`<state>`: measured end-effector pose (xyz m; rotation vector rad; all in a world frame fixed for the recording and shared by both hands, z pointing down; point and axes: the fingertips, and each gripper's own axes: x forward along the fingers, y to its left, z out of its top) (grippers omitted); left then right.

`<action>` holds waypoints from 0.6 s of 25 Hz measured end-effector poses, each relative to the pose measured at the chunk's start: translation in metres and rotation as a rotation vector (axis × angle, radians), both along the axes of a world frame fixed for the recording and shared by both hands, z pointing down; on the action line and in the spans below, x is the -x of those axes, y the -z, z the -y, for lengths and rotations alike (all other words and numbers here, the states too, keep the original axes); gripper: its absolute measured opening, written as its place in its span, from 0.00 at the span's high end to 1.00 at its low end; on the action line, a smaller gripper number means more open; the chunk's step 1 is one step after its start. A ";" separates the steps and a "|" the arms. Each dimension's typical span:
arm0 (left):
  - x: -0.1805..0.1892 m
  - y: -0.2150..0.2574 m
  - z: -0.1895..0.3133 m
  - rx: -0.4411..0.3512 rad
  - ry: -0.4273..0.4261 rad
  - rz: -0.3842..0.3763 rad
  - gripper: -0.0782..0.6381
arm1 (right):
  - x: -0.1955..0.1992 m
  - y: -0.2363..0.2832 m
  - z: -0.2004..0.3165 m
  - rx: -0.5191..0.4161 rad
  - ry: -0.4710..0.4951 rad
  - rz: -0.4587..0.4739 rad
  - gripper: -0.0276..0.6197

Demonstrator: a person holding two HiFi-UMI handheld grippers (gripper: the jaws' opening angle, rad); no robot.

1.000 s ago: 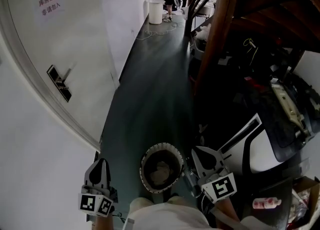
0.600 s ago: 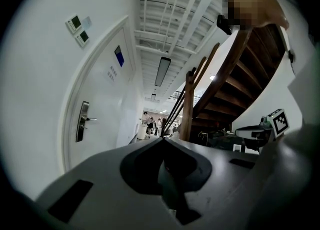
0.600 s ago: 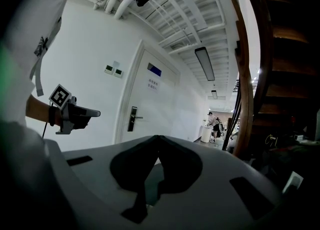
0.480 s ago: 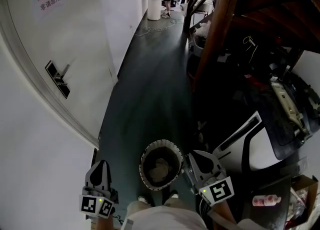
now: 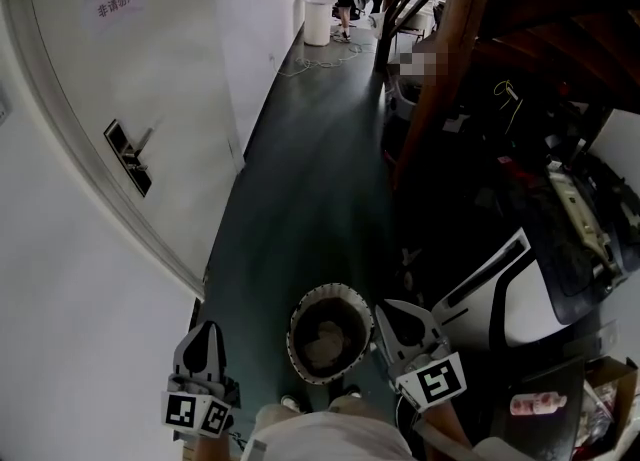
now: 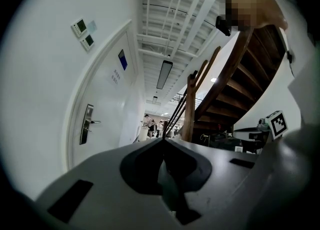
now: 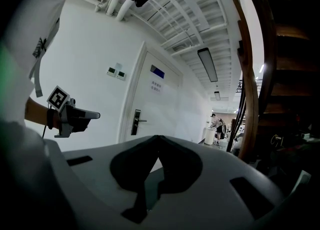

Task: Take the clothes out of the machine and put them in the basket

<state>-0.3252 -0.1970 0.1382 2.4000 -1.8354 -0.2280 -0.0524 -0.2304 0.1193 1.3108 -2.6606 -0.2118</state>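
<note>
Dimly, a round white mesh basket (image 5: pixel 300 311) stands on the dark floor (image 5: pixel 300 199), with a pale crumpled garment (image 5: pixel 322 347) inside. The left tool (image 5: pixel 204 332) and right tool (image 5: pixel 392 311) flank it, each pinched closed on nothing. Murky clutter at right is unreadable. Since a second ago, the right tool sits slightly nearer the basket.

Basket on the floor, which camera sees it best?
The head view: it looks down into the basket, showing its round rim and pale cloth inside. Both gripper views point level down the hallway and miss it.
</note>
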 end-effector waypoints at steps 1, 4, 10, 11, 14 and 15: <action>0.002 0.000 0.000 -0.003 -0.001 -0.002 0.87 | 0.002 0.002 0.001 -0.004 -0.002 0.003 0.94; 0.007 0.000 0.002 -0.008 -0.007 -0.009 0.87 | 0.008 0.004 0.002 -0.016 -0.009 0.007 0.94; 0.014 -0.001 0.008 -0.011 -0.036 -0.014 0.87 | 0.018 0.006 -0.001 -0.034 -0.034 0.005 0.94; 0.014 -0.002 0.009 -0.012 -0.044 -0.014 0.87 | 0.018 0.007 -0.002 -0.040 -0.042 0.005 0.94; 0.014 -0.002 0.014 -0.014 -0.066 -0.015 0.87 | 0.017 0.005 -0.004 -0.046 -0.065 0.002 0.94; 0.015 -0.002 0.016 -0.015 -0.072 -0.016 0.87 | 0.017 0.005 -0.005 -0.044 -0.073 0.002 0.94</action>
